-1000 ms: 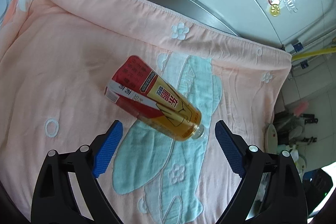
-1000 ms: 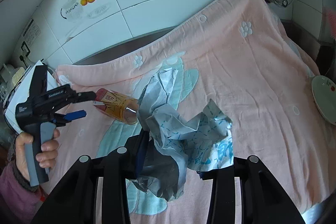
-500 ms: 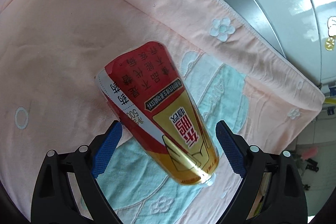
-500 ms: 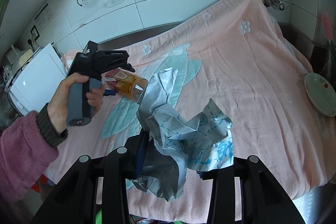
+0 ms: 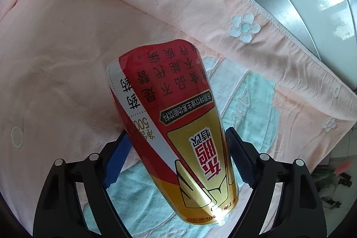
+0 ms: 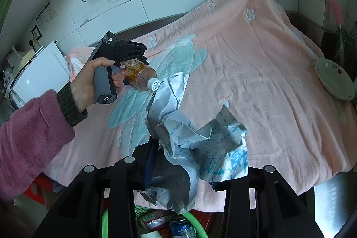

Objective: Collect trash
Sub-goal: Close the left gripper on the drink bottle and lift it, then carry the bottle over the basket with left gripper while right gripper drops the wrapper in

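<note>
On the left, a hand [image 6: 89,79] in a pink fleece sleeve [image 6: 29,131] carries the left gripper [image 5: 176,160] down over the one bottle [image 5: 176,126], a red-and-gold labelled plastic bottle lying on its side on the pink towel [image 5: 67,48] with its white cap [image 6: 154,84] toward the middle of the cloth; the jaws have just been closing with the bottle between them, and the blue pads [image 5: 116,162] now sit right against its sides, though I cannot tell whether they press it yet, and it looks to rest on the towel rather than be lifted. Moving to the middle, the right gripper [image 6: 185,162] is clamped tight on the one piece of crumpled paper [image 6: 191,137], held up above the near edge of the towel. Below it, at the bottom of the right wrist view, a green-rimmed basket [image 6: 104,220] shows a can [image 6: 181,226] and some wrappers already inside. Far right, one plate [image 6: 334,79] sits at the towel's edge. I judge the job past halfway: some trash is binned, the paper is in hand but not dropped, and the bottle has yet to be picked up and carried over
</note>
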A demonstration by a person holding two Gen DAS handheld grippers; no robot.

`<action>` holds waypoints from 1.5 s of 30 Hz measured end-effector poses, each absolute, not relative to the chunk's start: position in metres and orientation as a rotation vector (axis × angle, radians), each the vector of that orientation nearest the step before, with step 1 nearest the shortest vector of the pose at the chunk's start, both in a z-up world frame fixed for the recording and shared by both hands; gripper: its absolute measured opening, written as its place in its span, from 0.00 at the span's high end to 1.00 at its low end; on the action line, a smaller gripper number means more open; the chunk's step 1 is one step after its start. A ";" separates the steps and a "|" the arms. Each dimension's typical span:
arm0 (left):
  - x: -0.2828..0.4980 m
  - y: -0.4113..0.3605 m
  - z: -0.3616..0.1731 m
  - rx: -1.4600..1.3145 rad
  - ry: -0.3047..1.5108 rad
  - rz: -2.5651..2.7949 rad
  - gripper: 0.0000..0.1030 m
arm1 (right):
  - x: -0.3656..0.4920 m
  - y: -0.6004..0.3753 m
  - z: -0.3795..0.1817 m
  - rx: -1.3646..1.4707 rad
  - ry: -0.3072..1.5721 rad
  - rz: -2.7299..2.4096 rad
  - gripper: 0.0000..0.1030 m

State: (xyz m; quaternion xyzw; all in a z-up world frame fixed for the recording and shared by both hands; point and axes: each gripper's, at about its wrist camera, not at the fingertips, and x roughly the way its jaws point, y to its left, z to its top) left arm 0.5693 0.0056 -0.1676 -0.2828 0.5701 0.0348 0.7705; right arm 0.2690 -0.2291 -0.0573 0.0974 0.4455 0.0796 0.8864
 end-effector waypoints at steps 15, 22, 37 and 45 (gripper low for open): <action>0.486 0.008 -0.110 -0.411 1.084 -0.120 0.25 | 0.221 -0.223 -0.056 0.213 0.909 0.239 0.64; 0.422 0.016 -0.083 -0.375 1.029 -0.137 0.27 | 0.189 -0.223 -0.049 0.220 0.885 0.302 0.64; 0.265 0.028 -0.024 -0.280 0.888 -0.181 0.27 | 0.123 -0.226 -0.035 0.200 0.880 0.391 0.64; 0.197 0.033 -0.020 -0.249 0.870 -0.204 0.27 | 0.108 -0.212 -0.041 0.132 0.899 0.414 0.64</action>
